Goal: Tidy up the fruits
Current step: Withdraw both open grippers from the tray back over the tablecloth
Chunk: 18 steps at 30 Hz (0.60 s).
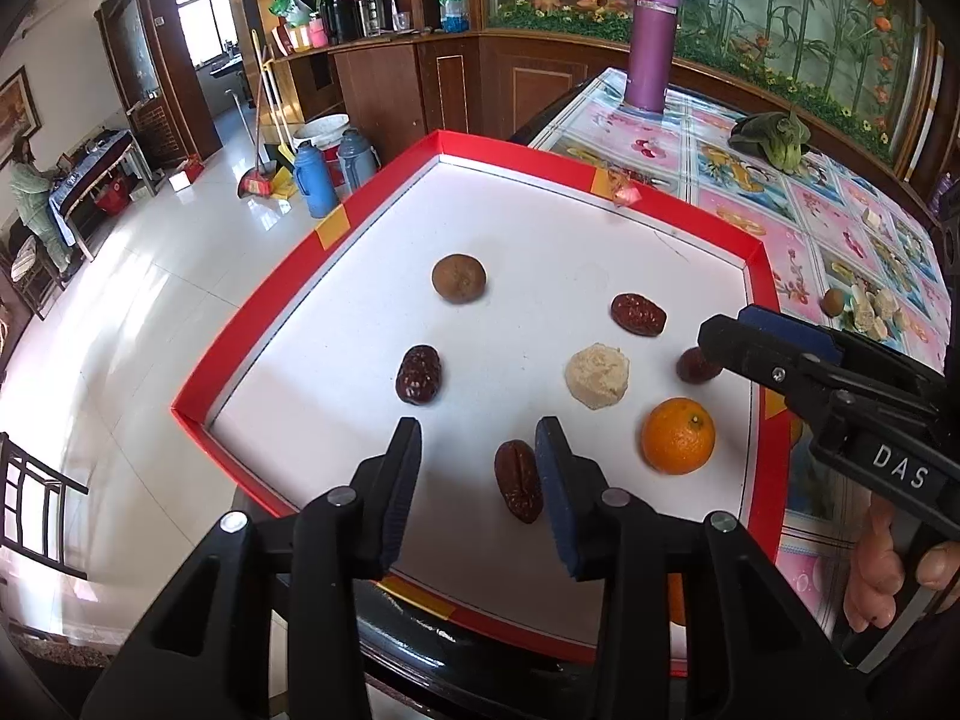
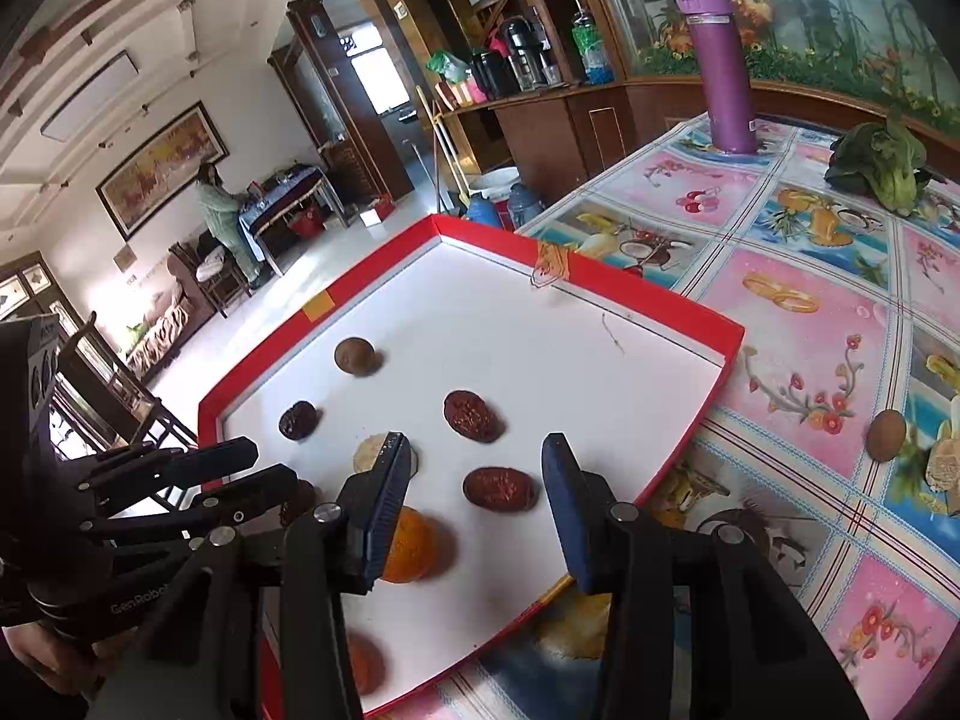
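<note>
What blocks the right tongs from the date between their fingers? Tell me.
Nothing visible. The right tongs hang open above the tray, with the date lying bare between the fingers; the orange sits off to one side.

bright daylight enters through a far window (image 1: 201, 12) and blows out to white, throwing glare across the glossy floor (image 1: 150, 312). the white tray (image 1: 540, 228) is evenly lit with soft, short shadows. fisheye bending curves the edges, corners fall to black, and distant furniture looks soft.
</note>
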{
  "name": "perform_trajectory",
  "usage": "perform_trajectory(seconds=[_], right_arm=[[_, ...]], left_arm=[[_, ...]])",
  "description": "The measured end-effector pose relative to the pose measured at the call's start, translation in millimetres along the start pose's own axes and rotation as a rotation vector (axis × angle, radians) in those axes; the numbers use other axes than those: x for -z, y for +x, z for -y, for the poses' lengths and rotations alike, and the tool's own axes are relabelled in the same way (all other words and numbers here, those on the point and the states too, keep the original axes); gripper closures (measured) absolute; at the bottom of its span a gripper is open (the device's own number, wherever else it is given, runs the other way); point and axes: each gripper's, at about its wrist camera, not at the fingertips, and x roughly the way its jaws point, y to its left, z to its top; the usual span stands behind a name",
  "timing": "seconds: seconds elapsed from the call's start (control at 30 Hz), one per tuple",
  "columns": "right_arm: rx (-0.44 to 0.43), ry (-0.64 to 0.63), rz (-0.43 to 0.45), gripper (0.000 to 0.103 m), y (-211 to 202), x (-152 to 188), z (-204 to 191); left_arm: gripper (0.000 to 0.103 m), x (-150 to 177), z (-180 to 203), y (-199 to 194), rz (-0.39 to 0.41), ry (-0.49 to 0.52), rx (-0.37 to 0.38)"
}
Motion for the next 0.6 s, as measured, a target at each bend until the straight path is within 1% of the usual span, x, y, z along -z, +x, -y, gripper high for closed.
perform_trajectory(seconds=[0.13,0.2,0.27,0.3,0.37,0.47,0.57,0.6], right_arm=[[0.001,0.003,0.017,0.058,-3.3,-2.1,0.0],[0.006,0.004,0.043,0.058,-8.4,-3.2,-0.6],[0.003,0.01,0.073,0.058,-14.8,-4.5,0.1],[0.006,0.016,0.095,0.058,-19.2,-5.1,0.9],[0.016,0.034,0.134,0.058,-27.9,-5.2,4.0],[0.028,0.059,0.198,0.058,-42.5,-5.0,10.4],[0.047,0.084,0.275,0.058,-64.8,-1.7,20.9],[0.051,0.093,0.288,0.058,-71.1,-0.2,25.2]], left_arm=[[0.06,-1.8,2.7,-5.8,0.014,-0.002,-0.01],[0.058,-2.8,5.1,-11.4,0.032,0.001,-0.027],[0.048,-4.5,8.6,-20.6,0.059,0.007,-0.04],[0.046,-4.8,10.4,-25.5,0.075,0.012,-0.048],[0.039,-6.7,16.3,-37.3,0.109,0.023,-0.058],[0.031,-9.7,28.3,-55.0,0.146,0.04,-0.046],[0.026,-10.1,42.4,-71.0,0.182,0.071,-0.028],[0.025,-10.0,47.3,-75.8,0.191,0.083,-0.021]])
